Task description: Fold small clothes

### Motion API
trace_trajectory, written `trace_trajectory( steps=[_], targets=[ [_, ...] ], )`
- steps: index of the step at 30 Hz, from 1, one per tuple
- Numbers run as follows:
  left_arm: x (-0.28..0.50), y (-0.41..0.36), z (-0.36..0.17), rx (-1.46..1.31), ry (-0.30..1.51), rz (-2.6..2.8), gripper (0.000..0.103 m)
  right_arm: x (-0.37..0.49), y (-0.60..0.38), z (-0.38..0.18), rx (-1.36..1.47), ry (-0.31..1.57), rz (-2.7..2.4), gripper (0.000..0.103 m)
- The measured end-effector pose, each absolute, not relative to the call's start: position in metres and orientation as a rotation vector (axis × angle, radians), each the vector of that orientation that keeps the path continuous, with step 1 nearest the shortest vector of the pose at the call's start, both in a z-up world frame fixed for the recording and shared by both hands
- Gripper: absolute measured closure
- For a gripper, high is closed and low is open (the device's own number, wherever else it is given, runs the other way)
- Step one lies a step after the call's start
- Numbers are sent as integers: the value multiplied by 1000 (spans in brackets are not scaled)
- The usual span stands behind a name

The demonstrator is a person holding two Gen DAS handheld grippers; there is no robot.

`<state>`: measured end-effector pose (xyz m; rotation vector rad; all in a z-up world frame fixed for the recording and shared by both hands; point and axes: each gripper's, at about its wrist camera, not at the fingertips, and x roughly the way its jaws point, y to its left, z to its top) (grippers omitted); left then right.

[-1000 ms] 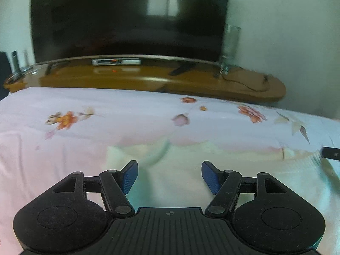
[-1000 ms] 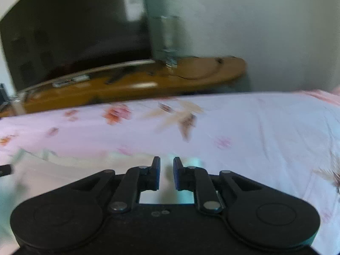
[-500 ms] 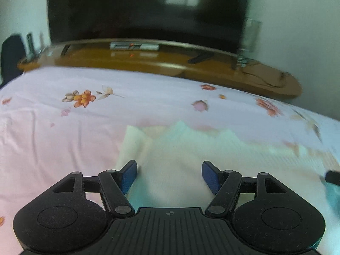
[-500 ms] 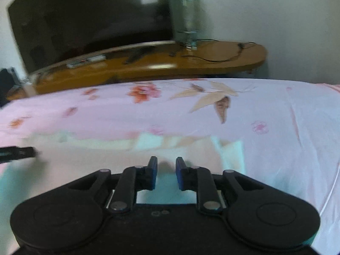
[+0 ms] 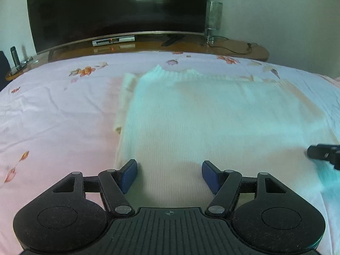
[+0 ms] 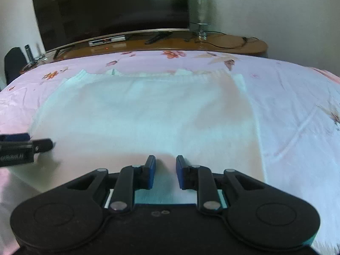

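A white ribbed knit garment [image 5: 212, 116] lies spread flat on the pink floral bedsheet [image 5: 53, 106], with a narrow folded strip along its left side. My left gripper [image 5: 169, 167] hovers open over the garment's near left part, with only flat cloth below its blue pads. In the right wrist view the same garment [image 6: 148, 114] fills the middle. My right gripper [image 6: 165, 161] is over its near right part, jaws a narrow gap apart with nothing pinched. Each gripper's tip shows at the edge of the other's view: the right gripper [image 5: 325, 155] and the left gripper [image 6: 25, 146].
Beyond the bed's far edge runs a low wooden stand [image 5: 233, 48] with a large dark television [image 5: 116, 10], a tall glass [image 6: 199, 14] and cables. Pink sheet [image 6: 297, 106] stretches to the right of the garment.
Both grippers have drawn back from the garment's far hem toward its near side, so much more of the cloth shows ahead. The right jaws stand slightly wider apart.
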<state>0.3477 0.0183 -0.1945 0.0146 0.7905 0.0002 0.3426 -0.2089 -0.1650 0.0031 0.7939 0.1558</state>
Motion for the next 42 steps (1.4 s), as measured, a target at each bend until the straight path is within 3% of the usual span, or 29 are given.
trace_trajectory(
  steps=[10, 18, 20, 22, 31, 34, 42],
  targets=[
    [329, 24, -186, -1, 858, -2, 35, 310, -215, -160, -41, 864, 134, 75],
    [329, 24, -167, 2, 860, -20, 35, 301, -214, -115, -85, 830, 172, 71],
    [330, 24, -158, 2, 846, -27, 32, 302, -213, -93, -118, 801, 188, 68],
    [334, 25, -149, -1, 832, -20, 14, 302, -212, -71, -140, 776, 206, 66],
    [373, 41, -99, -15, 748, 25, 13, 354, -217, 5, -121, 674, 226, 61],
    [382, 52, -98, -93, 751, 55, 13, 368, -221, -6, -48, 654, 214, 60],
    [401, 34, -146, -147, 815, 15, 13, 387, -212, -107, 10, 789, 190, 65]
  ],
)
